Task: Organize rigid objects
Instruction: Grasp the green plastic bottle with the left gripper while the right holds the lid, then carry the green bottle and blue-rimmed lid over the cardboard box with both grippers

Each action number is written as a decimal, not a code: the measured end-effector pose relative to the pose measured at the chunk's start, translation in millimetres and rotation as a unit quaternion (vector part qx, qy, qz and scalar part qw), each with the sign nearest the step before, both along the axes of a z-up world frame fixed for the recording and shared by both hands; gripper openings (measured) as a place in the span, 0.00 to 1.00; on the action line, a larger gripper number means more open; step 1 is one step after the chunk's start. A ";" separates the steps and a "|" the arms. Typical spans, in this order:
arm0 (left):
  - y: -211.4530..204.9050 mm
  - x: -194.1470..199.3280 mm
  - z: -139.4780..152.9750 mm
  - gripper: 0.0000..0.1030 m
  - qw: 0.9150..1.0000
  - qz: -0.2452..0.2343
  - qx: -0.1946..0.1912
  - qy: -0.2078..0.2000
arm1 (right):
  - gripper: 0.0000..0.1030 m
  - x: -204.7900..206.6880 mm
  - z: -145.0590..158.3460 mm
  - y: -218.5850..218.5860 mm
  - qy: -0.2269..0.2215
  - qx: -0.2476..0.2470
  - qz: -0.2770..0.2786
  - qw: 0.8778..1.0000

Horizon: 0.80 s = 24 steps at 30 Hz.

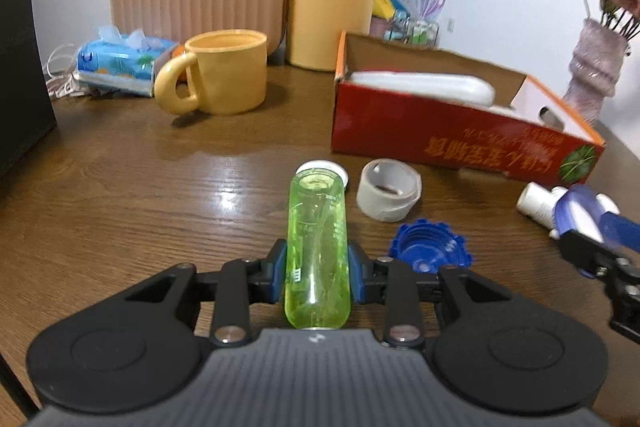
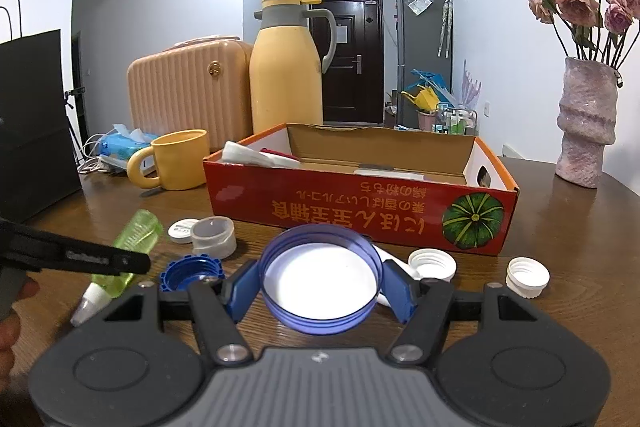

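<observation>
A translucent green plastic bottle (image 1: pixel 316 251) was pinched by the left gripper (image 1: pixel 317 273), a round blue lid (image 2: pixel 320 283) by the right gripper (image 2: pixel 320 293); several loose caps remained outside the red cardboard box (image 2: pixel 360 215).

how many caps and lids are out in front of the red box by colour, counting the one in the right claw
white: 3 (flat cap, screw cap, second screw cap)
blue: 2 (toothed cap, wide lid)
grey: 1 (greyish cap)
total: 6

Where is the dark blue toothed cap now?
In the left wrist view, the dark blue toothed cap lies on the wooden table, just right of the green bottle, below the grey tape roll.
</observation>
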<state>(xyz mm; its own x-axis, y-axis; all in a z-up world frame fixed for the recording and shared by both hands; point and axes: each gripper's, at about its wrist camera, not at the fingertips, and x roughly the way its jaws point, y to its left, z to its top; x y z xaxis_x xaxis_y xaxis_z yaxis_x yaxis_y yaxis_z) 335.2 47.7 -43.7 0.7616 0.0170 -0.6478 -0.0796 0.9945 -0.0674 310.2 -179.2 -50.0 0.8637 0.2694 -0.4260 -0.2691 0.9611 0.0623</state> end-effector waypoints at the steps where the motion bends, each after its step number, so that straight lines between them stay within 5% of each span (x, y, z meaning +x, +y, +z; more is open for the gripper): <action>1: -0.6 -3.6 2.5 0.31 1.000 -0.003 -0.003 -0.007 | 0.63 -0.1 -0.1 -0.5 0.000 0.001 -0.001 1.000; 13: -22.7 -47.1 40.1 0.31 0.994 -0.031 -0.026 -0.097 | 0.63 -6.3 4.7 -10.6 -0.013 0.019 -0.014 1.000; 24: -57.1 -49.0 73.4 0.31 0.988 -0.060 -0.030 -0.140 | 0.63 -5.8 24.1 -25.7 -0.043 0.026 -0.026 0.998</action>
<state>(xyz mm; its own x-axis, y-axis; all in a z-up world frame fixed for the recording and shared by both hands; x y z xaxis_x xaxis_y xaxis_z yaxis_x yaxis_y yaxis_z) 286.2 -9.4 29.6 0.9052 -0.1169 -0.4086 0.0696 0.9892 -0.1288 304.4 -204.9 -25.8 0.9102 0.2426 -0.3356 -0.2252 0.9701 0.0904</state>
